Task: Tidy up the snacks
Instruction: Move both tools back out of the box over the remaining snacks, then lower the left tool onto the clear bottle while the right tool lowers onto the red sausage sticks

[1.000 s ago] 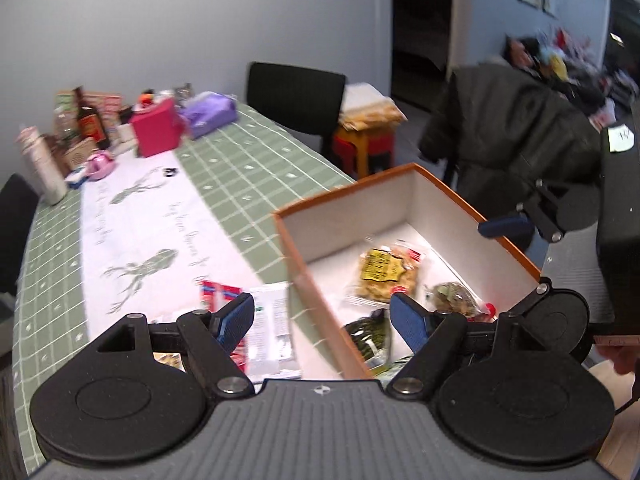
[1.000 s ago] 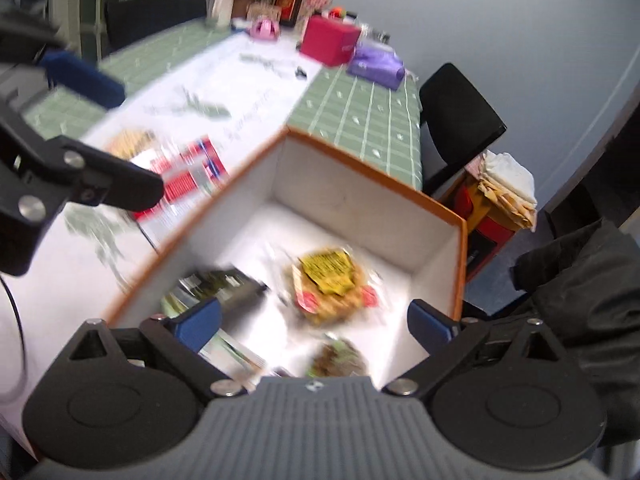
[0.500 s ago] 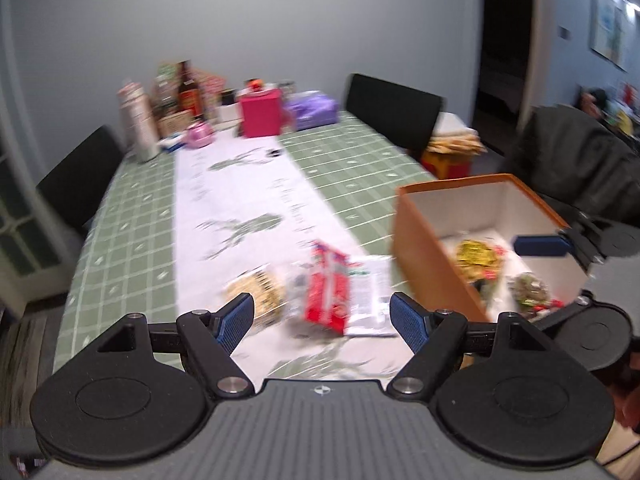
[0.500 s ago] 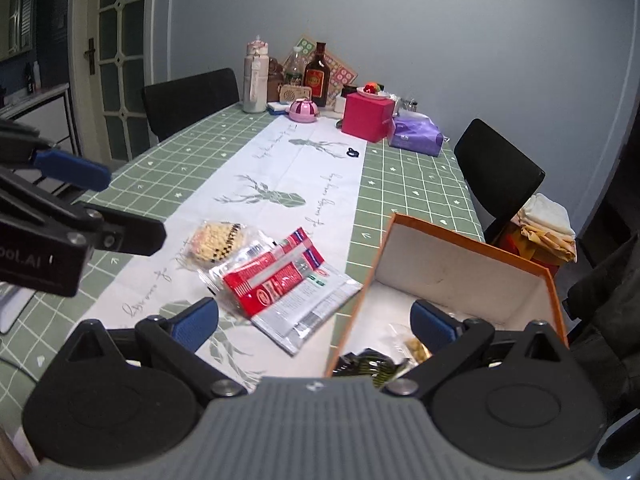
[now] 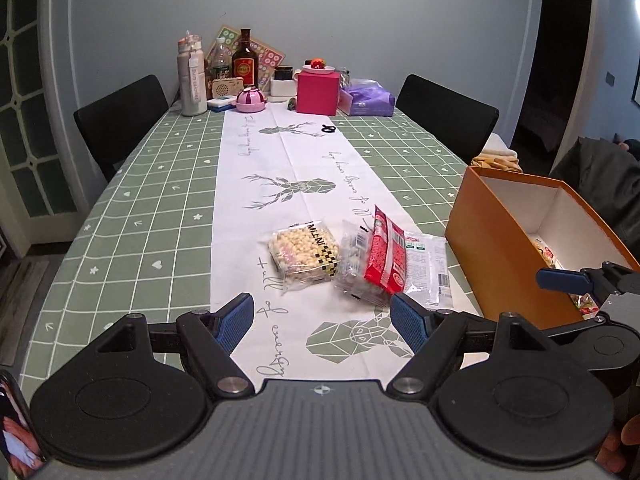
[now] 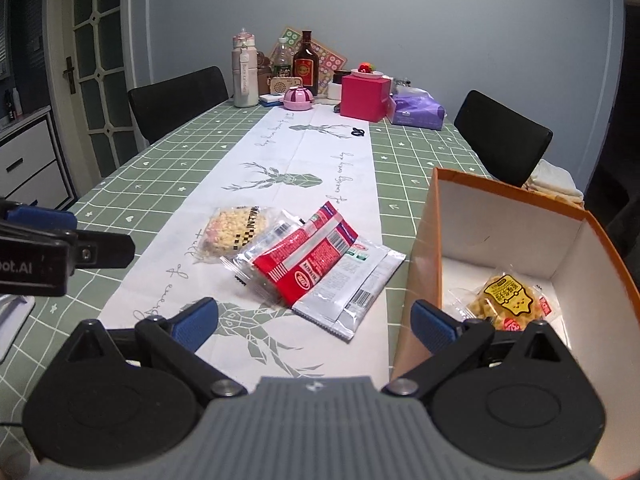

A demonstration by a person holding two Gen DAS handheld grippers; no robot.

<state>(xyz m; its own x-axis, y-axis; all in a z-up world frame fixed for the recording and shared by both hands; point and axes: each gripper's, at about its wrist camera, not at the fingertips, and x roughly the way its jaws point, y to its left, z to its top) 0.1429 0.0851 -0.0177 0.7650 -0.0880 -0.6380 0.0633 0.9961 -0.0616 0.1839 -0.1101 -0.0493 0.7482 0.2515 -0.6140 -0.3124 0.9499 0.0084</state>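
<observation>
Your left gripper hangs above the near end of the white table runner with its jaws spread wide and nothing between the blue pads. Your right gripper is likewise fully spread and empty, held above the near edge of the table with its right finger in front of the orange box. Three snack packs lie together on the runner, just left of the box. The clear pack of puffed-grain bars lies flat, farthest from the box, and is roughly square, so its long axis cannot be told. The red packet rests tilted on top of a clear wrapper, its long axis running diagonally from the near side toward the far right in the right wrist view; in the left wrist view it appears propped on edge, running away from you. The silver packet lies flat under the red one, its printed barcode end toward you, and its near corner is close to the box wall, though contact cannot be confirmed. Inside the box, a yellow-labelled snack bag lies on the white floor.
</observation>
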